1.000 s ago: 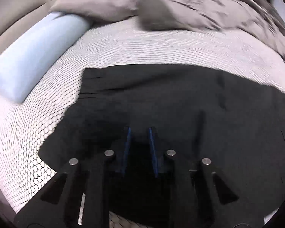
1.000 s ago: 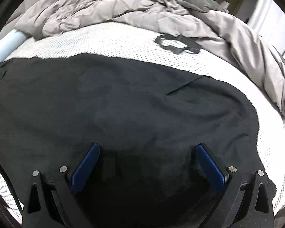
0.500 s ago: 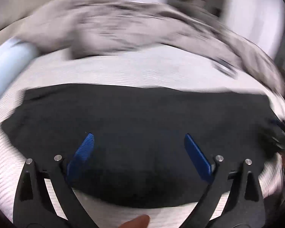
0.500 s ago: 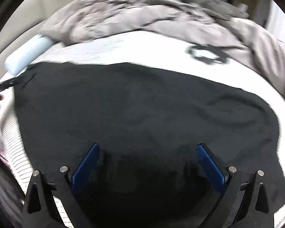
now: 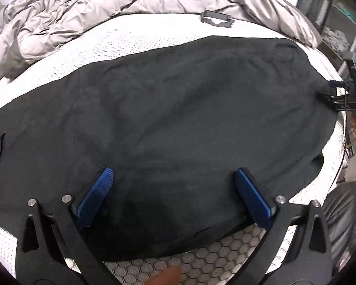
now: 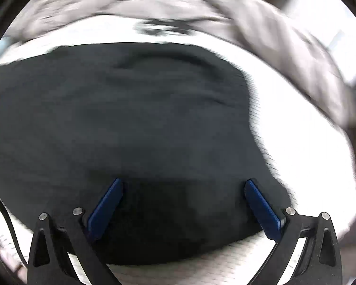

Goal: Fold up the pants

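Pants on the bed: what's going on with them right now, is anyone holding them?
Nobody is gripping them. The black pants lie spread flat on the white mattress, with a gray comforter bunched behind. The left gripper and the right gripper both hover over the near edge with jaws wide open. The right wrist view is blurred.

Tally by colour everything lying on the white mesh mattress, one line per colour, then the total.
Black: 2, the black fabric pants spread flat and a small black plastic frame-shaped piece beyond them.
Grey: 1, the crumpled grey quilted duvet at the far edge of the mattress.
Total: 3
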{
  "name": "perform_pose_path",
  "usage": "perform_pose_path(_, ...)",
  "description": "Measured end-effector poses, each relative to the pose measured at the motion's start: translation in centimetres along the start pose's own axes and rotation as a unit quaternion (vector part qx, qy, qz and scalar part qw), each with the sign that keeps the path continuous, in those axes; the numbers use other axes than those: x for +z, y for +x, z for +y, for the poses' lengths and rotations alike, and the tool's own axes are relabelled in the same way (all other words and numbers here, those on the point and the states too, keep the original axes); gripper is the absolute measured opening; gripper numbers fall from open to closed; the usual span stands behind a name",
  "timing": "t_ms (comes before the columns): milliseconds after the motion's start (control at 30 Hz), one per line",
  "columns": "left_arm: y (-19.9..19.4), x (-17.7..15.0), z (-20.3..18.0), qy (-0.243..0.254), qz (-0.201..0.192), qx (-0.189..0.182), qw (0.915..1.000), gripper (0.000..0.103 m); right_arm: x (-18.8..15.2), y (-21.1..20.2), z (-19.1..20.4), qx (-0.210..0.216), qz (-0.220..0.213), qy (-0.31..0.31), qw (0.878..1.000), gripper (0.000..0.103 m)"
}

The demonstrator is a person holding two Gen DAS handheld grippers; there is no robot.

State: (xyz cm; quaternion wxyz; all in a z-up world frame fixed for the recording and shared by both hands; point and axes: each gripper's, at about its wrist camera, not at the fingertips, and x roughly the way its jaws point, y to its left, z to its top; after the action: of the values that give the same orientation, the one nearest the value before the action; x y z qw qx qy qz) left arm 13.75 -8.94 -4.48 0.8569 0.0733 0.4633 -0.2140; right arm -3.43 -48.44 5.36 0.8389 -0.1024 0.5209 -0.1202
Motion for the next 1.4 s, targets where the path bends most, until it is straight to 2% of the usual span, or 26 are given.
perform_pose_path(33,0.1,1.1,1.0,0.001,-0.007,-0.006,1.0000,0.102,0.0,-0.3,-0.4,0.006,-0.005,0.009,1.000,0.102)
perform_pose_path(100,-2.0,2.2,0.3,0.007,-0.045,-0.035,0.9983,0.102,0.5,-1.8,0.3,0.005,-0.028,0.000,1.000,0.102)
perform_pose_path(167,-2.3,3.5,-1.5,0.015,-0.058,-0.060,0.9964,0.102,1.4,-3.4,2.8,0.040,-0.064,-0.024,0.997,0.102)
perform_pose_path(267,0.2,4.9,-5.8,0.054,-0.024,-0.073,0.9956,0.102,3.2,-3.8,7.7,0.099,-0.079,-0.070,0.989,0.102)
perform_pose_path(333,1.9,4.8,-8.4,0.087,0.000,-0.070,0.9938,0.102,3.8,-2.3,11.4,0.128,-0.058,-0.121,0.983,0.102)
perform_pose_path(400,3.2,4.4,-9.6,0.113,0.018,-0.059,0.9917,0.102,3.4,-1.0,12.9,0.131,-0.040,-0.157,0.978,0.102)
perform_pose_path(467,2.8,3.8,-9.7,0.117,0.009,-0.067,0.9908,0.102,3.3,-0.8,10.8,0.142,-0.038,-0.141,0.979,0.102)
perform_pose_path(500,2.6,3.5,-9.3,0.118,0.012,-0.075,0.9902,0.102,3.2,-0.4,9.2,0.127,-0.036,-0.124,0.983,0.102)
perform_pose_path(567,2.2,2.9,-8.6,0.121,0.013,-0.078,0.9896,0.102,2.6,0.4,5.1,0.058,-0.030,-0.073,0.995,0.102)
perform_pose_path(600,1.8,2.4,-8.3,0.131,0.013,-0.076,0.9884,0.102,2.3,0.7,3.3,0.038,-0.026,-0.046,0.998,0.102)
perform_pose_path(667,1.1,1.8,-7.5,0.147,0.012,-0.079,0.9859,0.102,2.1,0.5,0.2,0.020,-0.030,0.011,0.999,0.102)
perform_pose_path(700,0.6,1.8,-7.0,0.152,0.009,-0.083,0.9849,0.102,2.1,0.2,-0.4,0.030,-0.036,0.024,0.999,0.102)
perform_pose_path(800,-0.8,3.9,-3.6,0.097,-0.031,-0.077,0.9919,0.102,3.5,-0.6,0.6,0.091,-0.068,0.031,0.993,0.102)
perform_pose_path(867,-1.0,5.6,-1.0,0.040,-0.051,-0.064,0.9958,0.102,5.2,-0.9,3.4,0.120,-0.076,0.014,0.990,0.102)
perform_pose_path(933,-0.2,7.3,1.3,-0.013,-0.056,-0.054,0.9969,0.102,6.9,-0.4,6.0,0.145,-0.073,0.003,0.987,0.102)
perform_pose_path(967,0.5,8.0,2.4,-0.034,-0.058,-0.048,0.9966,0.102,8.1,0.3,8.1,0.176,-0.061,-0.006,0.982,0.102)
perform_pose_path(1033,2.3,9.0,4.0,-0.047,-0.050,-0.028,0.9972,0.102,10.1,1.6,10.9,0.209,-0.041,-0.028,0.977,0.102)
perform_pose_path(1067,3.2,9.3,4.3,-0.045,-0.033,-0.019,0.9983,0.102,10.3,1.8,12.2,0.201,-0.034,-0.046,0.978,0.102)
perform_pose_path(1100,4.7,9.2,4.9,-0.036,0.004,0.000,0.9993,0.102,10.0,1.6,13.5,0.178,-0.026,-0.067,0.981,0.102)
perform_pose_path(1133,5.4,9.0,5.2,-0.031,0.021,0.012,0.9992,0.102,10.2,2.1,13.8,0.132,-0.025,-0.092,0.987,0.102)
perform_pose_path(1167,5.8,8.5,5.8,-0.022,0.025,0.020,0.9992,0.102,10.1,2.1,13.2,0.094,-0.032,-0.102,0.990,0.102)
perform_pose_path(1200,5.4,8.1,6.2,-0.015,0.011,0.014,0.9997,0.102,10.1,2.4,11.7,0.073,-0.032,-0.095,0.992,0.103)
perform_pose_path(1233,5.2,7.9,6.5,-0.012,0.007,0.012,0.9998,0.102,10.1,2.7,10.0,0.073,-0.026,-0.071,0.994,0.103)
perform_pose_path(1300,4.8,7.4,7.7,-0.017,0.005,0.016,0.9997,0.102,9.6,4.2,4.0,0.004,-0.009,0.011,1.000,0.102)
perform_pose_path(1367,4.7,7.1,8.3,-0.021,0.002,0.013,0.9997,0.102,8.3,5.2,-0.3,-0.054,0.004,0.076,0.996,0.102)
perform_pose_path(1400,4.7,7.0,8.5,-0.019,0.002,0.013,0.9997,0.102,7.8,5.5,-1.7,-0.060,0.006,0.097,0.993,0.102)
